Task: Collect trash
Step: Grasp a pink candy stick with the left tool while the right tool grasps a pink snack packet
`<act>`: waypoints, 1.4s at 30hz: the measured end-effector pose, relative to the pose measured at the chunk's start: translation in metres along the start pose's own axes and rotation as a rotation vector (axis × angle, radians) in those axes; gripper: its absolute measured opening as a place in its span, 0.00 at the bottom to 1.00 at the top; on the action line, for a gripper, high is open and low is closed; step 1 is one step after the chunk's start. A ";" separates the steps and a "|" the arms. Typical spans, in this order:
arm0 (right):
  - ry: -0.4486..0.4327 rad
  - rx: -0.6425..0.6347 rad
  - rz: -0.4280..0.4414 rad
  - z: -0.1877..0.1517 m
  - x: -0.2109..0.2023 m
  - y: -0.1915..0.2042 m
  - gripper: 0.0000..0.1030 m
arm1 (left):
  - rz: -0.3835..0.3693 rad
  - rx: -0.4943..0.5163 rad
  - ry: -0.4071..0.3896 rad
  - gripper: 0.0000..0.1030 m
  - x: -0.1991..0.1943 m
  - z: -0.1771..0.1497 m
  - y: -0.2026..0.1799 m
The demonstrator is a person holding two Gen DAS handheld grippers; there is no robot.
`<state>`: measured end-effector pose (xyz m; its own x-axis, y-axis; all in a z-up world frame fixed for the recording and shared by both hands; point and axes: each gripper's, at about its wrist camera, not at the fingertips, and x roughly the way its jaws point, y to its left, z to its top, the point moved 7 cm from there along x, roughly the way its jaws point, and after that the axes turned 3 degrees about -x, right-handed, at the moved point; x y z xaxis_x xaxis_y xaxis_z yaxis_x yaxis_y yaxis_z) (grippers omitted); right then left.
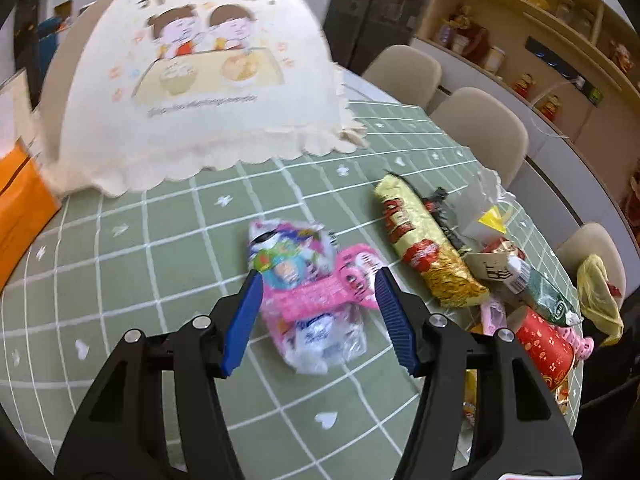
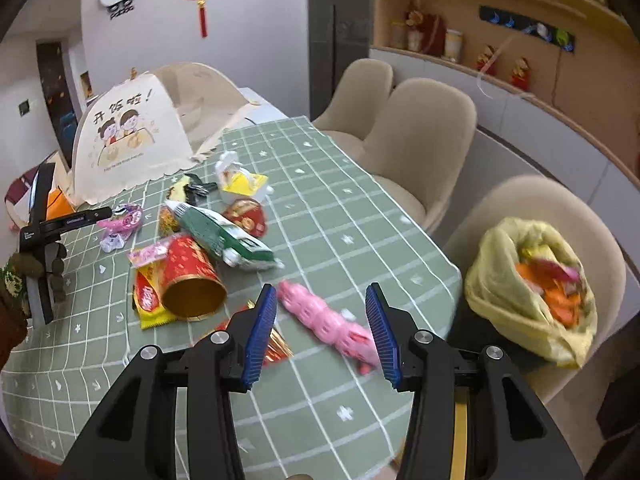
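The left gripper [image 1: 318, 292] hangs open over a crumpled pink plastic wrapper [image 1: 316, 296] on the green checked tablecloth [image 1: 160, 240]. The right gripper [image 2: 322, 308], jaws apart too, frames a pink ridged plastic tube [image 2: 324, 320] (neither touched). A yellow trash bag [image 2: 532, 288] sits on a beige chair [image 2: 560, 216].

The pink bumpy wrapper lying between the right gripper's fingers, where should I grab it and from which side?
Grip the pink bumpy wrapper around its middle, coming down from above with the right gripper. It lies flat on the green tablecloth, long and narrow, running diagonally, so turning the fingers to close across its narrow width looks best. Its near end is blurred.
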<state>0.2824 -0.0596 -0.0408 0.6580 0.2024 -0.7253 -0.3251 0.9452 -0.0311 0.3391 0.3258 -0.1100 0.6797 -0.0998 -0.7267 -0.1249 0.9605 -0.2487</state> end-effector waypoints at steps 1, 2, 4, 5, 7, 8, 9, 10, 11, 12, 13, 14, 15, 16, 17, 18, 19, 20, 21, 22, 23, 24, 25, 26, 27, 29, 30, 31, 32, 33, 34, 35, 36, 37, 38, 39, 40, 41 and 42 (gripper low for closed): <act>0.010 -0.016 0.019 0.004 0.007 0.010 0.43 | -0.009 0.042 0.008 0.54 0.002 0.002 -0.005; 0.017 -0.023 0.033 0.007 0.013 0.018 0.43 | -0.017 0.108 0.021 0.54 0.006 0.003 -0.013; 0.025 -0.019 0.062 0.014 0.023 0.030 0.43 | -0.018 0.283 0.058 0.54 0.015 0.002 -0.029; 0.029 -0.014 0.084 0.018 0.028 0.037 0.43 | -0.029 0.348 0.099 0.54 0.024 0.000 -0.033; 0.034 -0.020 0.104 0.023 0.035 0.047 0.43 | -0.055 0.379 0.162 0.54 0.037 -0.003 -0.034; 0.034 -0.032 0.114 0.025 0.038 0.053 0.43 | -0.066 0.380 0.187 0.54 0.042 -0.004 -0.033; 0.035 -0.045 0.122 0.027 0.041 0.058 0.43 | -0.070 0.377 0.214 0.54 0.048 -0.005 -0.031; 0.039 -0.061 0.134 0.030 0.045 0.063 0.43 | -0.065 0.371 0.234 0.50 0.052 -0.006 -0.030; 0.042 -0.068 0.139 0.033 0.047 0.066 0.43 | -0.072 0.366 0.243 0.45 0.054 -0.007 -0.031; 0.045 -0.072 0.144 0.036 0.051 0.069 0.43 | -0.085 0.367 0.252 0.35 0.054 -0.008 -0.033; 0.047 -0.073 0.148 0.038 0.054 0.072 0.43 | -0.083 0.369 0.255 0.26 0.054 -0.009 -0.035; 0.049 -0.073 0.155 0.041 0.059 0.075 0.43 | -0.074 0.365 0.249 0.19 0.052 -0.010 -0.036; 0.050 -0.073 0.160 0.044 0.062 0.077 0.43 | -0.074 0.354 0.242 0.18 0.050 -0.010 -0.037; 0.051 -0.075 0.161 0.046 0.066 0.079 0.43 | -0.084 0.319 0.230 0.18 0.046 -0.009 -0.035; 0.053 -0.079 0.163 0.049 0.071 0.083 0.43 | -0.105 0.262 0.213 0.18 0.038 -0.007 -0.032; 0.054 -0.082 0.169 0.052 0.074 0.085 0.43 | -0.113 0.227 0.200 0.18 0.034 -0.004 -0.030; 0.055 -0.087 0.190 0.055 0.078 0.092 0.43 | -0.118 0.188 0.182 0.18 0.025 -0.003 -0.027; 0.056 -0.091 0.206 0.057 0.081 0.098 0.43 | -0.130 0.147 0.161 0.18 0.013 -0.001 -0.024; 0.057 -0.095 0.219 0.059 0.083 0.104 0.43 | -0.143 0.120 0.146 0.18 0.003 0.000 -0.022; 0.058 -0.101 0.231 0.062 0.086 0.113 0.43 | -0.154 0.088 0.128 0.18 -0.009 0.001 -0.020; 0.058 -0.109 0.253 0.066 0.090 0.126 0.43 | -0.150 0.060 0.106 0.18 -0.022 0.001 -0.016; 0.058 -0.112 0.266 0.069 0.093 0.134 0.43 | -0.117 0.040 0.080 0.18 -0.035 0.001 -0.009; 0.058 -0.115 0.293 0.073 0.097 0.149 0.43 | -0.076 0.027 0.056 0.18 -0.045 0.000 -0.003; 0.060 -0.120 0.313 0.074 0.100 0.160 0.43 | -0.022 -0.003 0.023 0.18 -0.059 -0.003 0.007; 0.064 -0.131 0.335 0.075 0.105 0.174 0.43 | 0.006 -0.033 0.003 0.18 -0.066 -0.005 0.016; 0.086 -0.163 0.362 0.074 0.122 0.205 0.43 | 0.064 -0.116 -0.026 0.18 -0.080 -0.015 0.036; 0.101 -0.170 0.375 0.072 0.130 0.217 0.43 | 0.089 -0.172 -0.032 0.18 -0.085 -0.024 0.048; 0.119 -0.170 0.393 0.069 0.139 0.229 0.43 | 0.098 -0.210 -0.031 0.18 -0.088 -0.030 0.055; 0.135 -0.168 0.409 0.065 0.146 0.236 0.43 | 0.098 -0.254 -0.026 0.18 -0.091 -0.041 0.061; 0.154 -0.162 0.423 0.062 0.154 0.245 0.43 | 0.097 -0.273 -0.023 0.18 -0.094 -0.048 0.063; 0.172 -0.155 0.430 0.059 0.162 0.252 0.43 | 0.099 -0.287 -0.019 0.18 -0.098 -0.054 0.066; 0.191 -0.147 0.435 0.056 0.171 0.260 0.43 | 0.106 -0.295 -0.016 0.18 -0.101 -0.061 0.068; 0.202 -0.144 0.434 0.053 0.178 0.265 0.43 | 0.114 -0.303 -0.014 0.18 -0.105 -0.066 0.068; 0.213 -0.146 0.428 0.051 0.184 0.270 0.43 | 0.117 -0.311 -0.015 0.18 -0.110 -0.072 0.070; 0.227 -0.155 0.411 0.047 0.191 0.275 0.43 | 0.117 -0.322 -0.019 0.18 -0.116 -0.077 0.070; 0.235 -0.162 0.402 0.044 0.195 0.279 0.43 | 0.117 -0.328 -0.021 0.18 -0.122 -0.082 0.070; 0.210 -0.179 0.386 0.044 0.195 0.284 0.43 | 0.118 -0.331 -0.022 0.18 -0.125 -0.085 0.071; 0.206 -0.203 0.382 0.042 0.195 0.288 0.43 | 0.119 -0.332 -0.023 0.18 -0.129 -0.088 0.073; 0.190 -0.233 0.362 0.041 0.193 0.291 0.42 | 0.124 -0.329 -0.025 0.18 -0.132 -0.090 0.073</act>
<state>0.3426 0.2649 -0.1621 0.3453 0.4372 -0.8305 -0.6687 0.7355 0.1092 0.1757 0.3856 -0.0902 0.6614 0.0228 -0.7497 -0.4315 0.8291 -0.3555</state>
